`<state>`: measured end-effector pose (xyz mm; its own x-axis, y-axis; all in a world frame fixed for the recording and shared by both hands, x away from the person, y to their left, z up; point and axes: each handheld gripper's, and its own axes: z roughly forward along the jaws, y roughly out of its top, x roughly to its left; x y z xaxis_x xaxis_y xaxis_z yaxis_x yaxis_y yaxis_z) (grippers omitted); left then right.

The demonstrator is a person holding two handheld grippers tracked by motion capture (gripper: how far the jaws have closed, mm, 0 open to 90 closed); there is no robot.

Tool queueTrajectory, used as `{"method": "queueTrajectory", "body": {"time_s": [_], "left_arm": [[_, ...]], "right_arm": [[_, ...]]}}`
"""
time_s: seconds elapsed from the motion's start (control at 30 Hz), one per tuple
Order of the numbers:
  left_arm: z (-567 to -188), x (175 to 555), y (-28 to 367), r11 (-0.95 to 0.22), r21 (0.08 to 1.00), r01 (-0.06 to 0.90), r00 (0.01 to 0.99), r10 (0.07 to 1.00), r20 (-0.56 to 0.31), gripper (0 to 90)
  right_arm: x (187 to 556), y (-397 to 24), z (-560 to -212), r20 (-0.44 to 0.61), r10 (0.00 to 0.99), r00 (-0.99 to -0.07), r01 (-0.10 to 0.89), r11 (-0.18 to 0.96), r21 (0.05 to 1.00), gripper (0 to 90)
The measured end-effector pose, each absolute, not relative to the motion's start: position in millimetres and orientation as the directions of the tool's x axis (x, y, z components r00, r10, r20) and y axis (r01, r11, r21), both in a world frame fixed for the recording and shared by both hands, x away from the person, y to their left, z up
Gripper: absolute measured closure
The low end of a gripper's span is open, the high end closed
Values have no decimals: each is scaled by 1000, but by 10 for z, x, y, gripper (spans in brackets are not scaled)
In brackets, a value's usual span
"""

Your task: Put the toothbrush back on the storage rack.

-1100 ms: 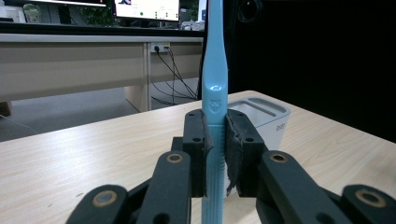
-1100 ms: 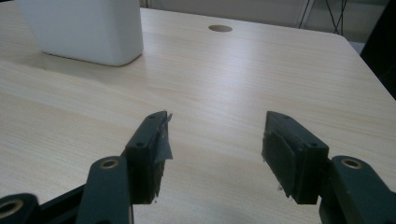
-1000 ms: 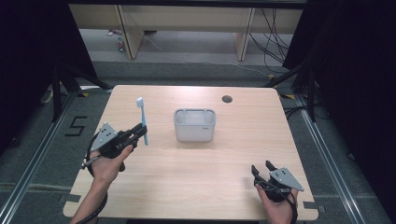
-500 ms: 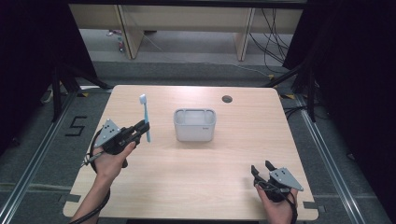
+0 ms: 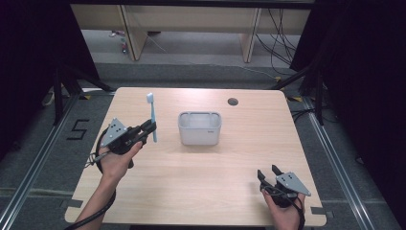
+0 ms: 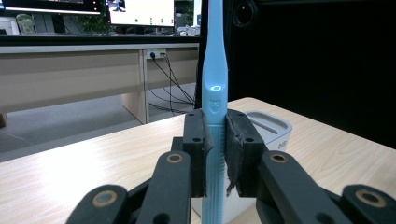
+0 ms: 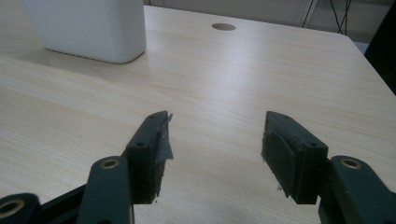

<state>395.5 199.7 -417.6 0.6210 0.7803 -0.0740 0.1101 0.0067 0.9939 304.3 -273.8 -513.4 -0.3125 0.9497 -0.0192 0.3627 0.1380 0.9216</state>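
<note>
A light blue toothbrush (image 5: pixel 152 116) stands upright above the left part of the table, brush head up. My left gripper (image 5: pixel 149 129) is shut on its handle, and the left gripper view shows the toothbrush (image 6: pixel 215 93) clamped between both pads of that gripper (image 6: pixel 215 149). A white rectangular holder (image 5: pixel 199 127) sits mid-table, to the right of the brush, and it appears again as the holder (image 6: pixel 268 128) just behind the jaws. My right gripper (image 5: pixel 268 173) rests near the table's front right, open and holding nothing; its jaws (image 7: pixel 215 144) stand apart over bare wood.
The light wooden table (image 5: pixel 206 191) has a round cable hole (image 5: pixel 233 101) at the back right. The white holder (image 7: pixel 86 28) lies far ahead of the right gripper. Desks and cables stand beyond the table's far edge.
My left gripper has carried the toothbrush a little to the right, toward the white holder. The right gripper has stayed where it was.
</note>
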Motion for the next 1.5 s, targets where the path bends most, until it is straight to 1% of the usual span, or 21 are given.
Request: {"method": "queueTrajectory", "body": {"time_s": [0.27, 0.43, 0.57, 0.9, 0.97, 1.07, 1.5], "left_arm": [[-4124, 4004, 2000, 17, 995, 99, 615, 785, -75, 786], [-4095, 4028, 2015, 8, 996, 93, 614, 787, -64, 786], [-4086, 4054, 2009, 3, 996, 89, 610, 790, -57, 786], [-4060, 4127, 1975, 19, 996, 91, 611, 788, -71, 785], [-4063, 4138, 1971, 21, 996, 90, 609, 790, -72, 785], [-4066, 4152, 1960, 29, 996, 89, 607, 791, -77, 786], [-4068, 4202, 1906, 17, 996, 83, 612, 788, -64, 786]], "right_arm": [[3045, -2740, -5138, -14, 951, -309, 355, 129, 926, 419], [3048, -2746, -5134, -30, 950, -311, 354, 145, 924, 417], [3048, -2738, -5141, -20, 950, -313, 352, 136, 926, 415], [3044, -2743, -5135, -21, 951, -310, 356, 137, 925, 414], [3054, -2739, -5144, -17, 950, -313, 344, 130, 930, 414], [3043, -2743, -5135, -21, 951, -310, 355, 136, 925, 414], [3046, -2740, -5138, -15, 951, -309, 357, 131, 925, 417]]}}
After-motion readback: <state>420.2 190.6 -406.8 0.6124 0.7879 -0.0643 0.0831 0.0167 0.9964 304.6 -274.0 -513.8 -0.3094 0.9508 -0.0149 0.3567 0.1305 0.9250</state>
